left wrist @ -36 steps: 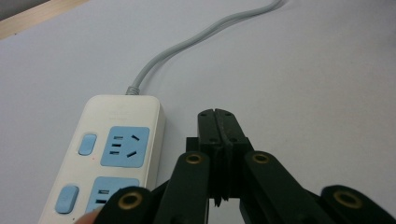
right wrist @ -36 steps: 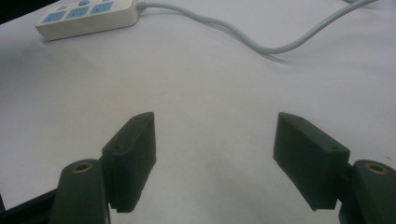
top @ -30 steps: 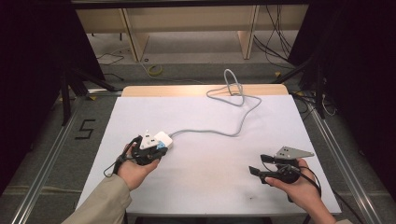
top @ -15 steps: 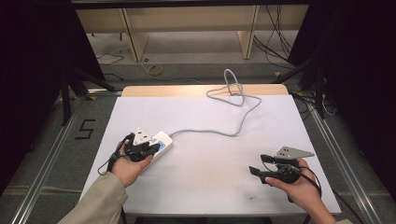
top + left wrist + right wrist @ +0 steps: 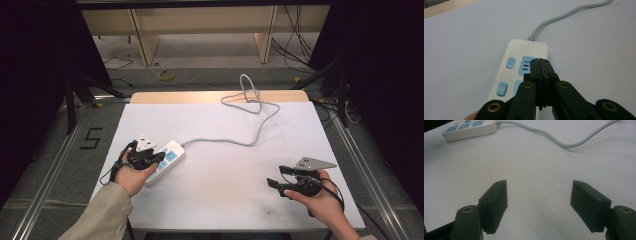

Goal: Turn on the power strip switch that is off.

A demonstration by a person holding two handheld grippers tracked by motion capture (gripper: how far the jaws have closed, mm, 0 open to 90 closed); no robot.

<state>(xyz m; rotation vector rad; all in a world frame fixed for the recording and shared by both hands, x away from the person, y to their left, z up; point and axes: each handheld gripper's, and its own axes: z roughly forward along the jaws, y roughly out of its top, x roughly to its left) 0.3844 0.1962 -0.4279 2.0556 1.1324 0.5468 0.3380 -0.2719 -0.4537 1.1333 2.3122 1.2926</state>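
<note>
A: The left claw has its jaws pressed together with nothing between them, and its tip hangs just over a blue socket panel of the power strip.

B: So it works as one closed point, I think — a tool for pushing or pressing, not for gripping?

A: That is my reading. To do it well, the tip should come down straight on the one part it aims at, a blue button or the body, and not slide between two parts. The strip lies at the left near side of the white counter, and its grey cable runs toward the far edge.

B: And the other hand?

A: The right claw stands wide apart over bare counter, well away from the strip. It could hold the strip steady if it slips.

B: What is unclear?

A: The near end of the strip is covered by the left jaws — and I cannot tell if the tip touches the socket or only hovers.
</note>
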